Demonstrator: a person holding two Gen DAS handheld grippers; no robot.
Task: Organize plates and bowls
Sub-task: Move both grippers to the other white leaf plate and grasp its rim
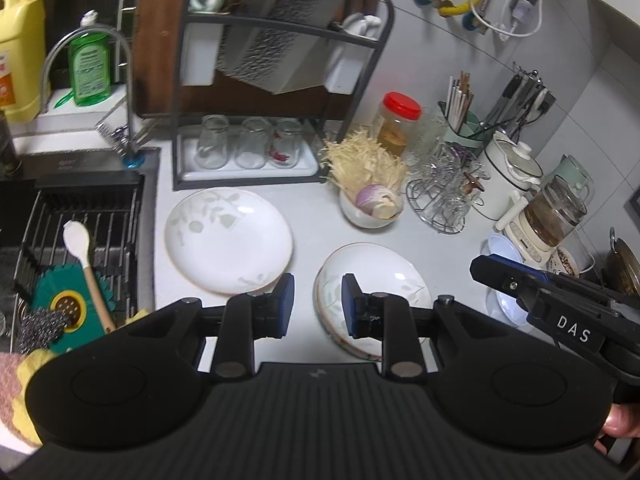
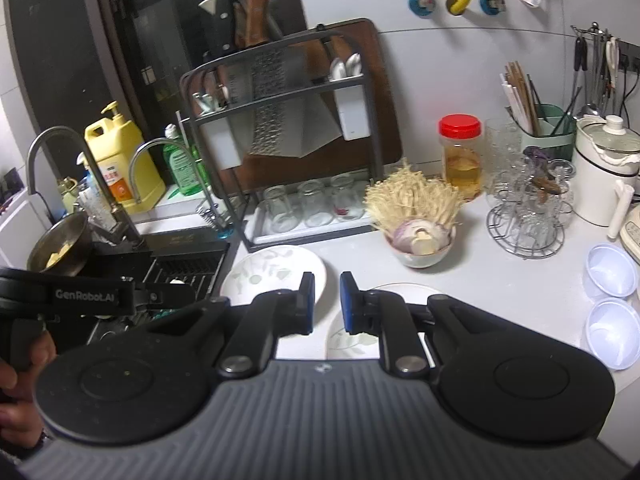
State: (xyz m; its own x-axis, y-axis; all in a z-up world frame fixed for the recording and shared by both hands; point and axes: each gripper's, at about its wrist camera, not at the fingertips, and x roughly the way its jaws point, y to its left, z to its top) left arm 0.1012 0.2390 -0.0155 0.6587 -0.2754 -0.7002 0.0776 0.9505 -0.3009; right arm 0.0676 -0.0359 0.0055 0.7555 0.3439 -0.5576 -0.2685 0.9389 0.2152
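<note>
A white leaf-patterned plate (image 1: 228,240) lies on the counter beside the sink; it also shows in the right wrist view (image 2: 264,270). A stack of similar plates (image 1: 380,280) lies to its right, partly hidden behind my fingers in the right wrist view (image 2: 396,292). Two small pale blue bowls (image 2: 612,270) (image 2: 612,330) sit at the right. My left gripper (image 1: 318,304) is open and empty above the gap between the plates. My right gripper (image 2: 326,302) is open and empty over the same area; its body shows in the left wrist view (image 1: 560,304).
A bowl of enoki mushrooms and onion (image 1: 370,200) stands behind the plates. A black dish rack (image 1: 280,80) holds upturned glasses. The sink (image 1: 72,248) with a spoon and scrubber is at the left. A glass stand (image 2: 528,216), jar (image 2: 460,156) and pot (image 2: 604,172) crowd the right.
</note>
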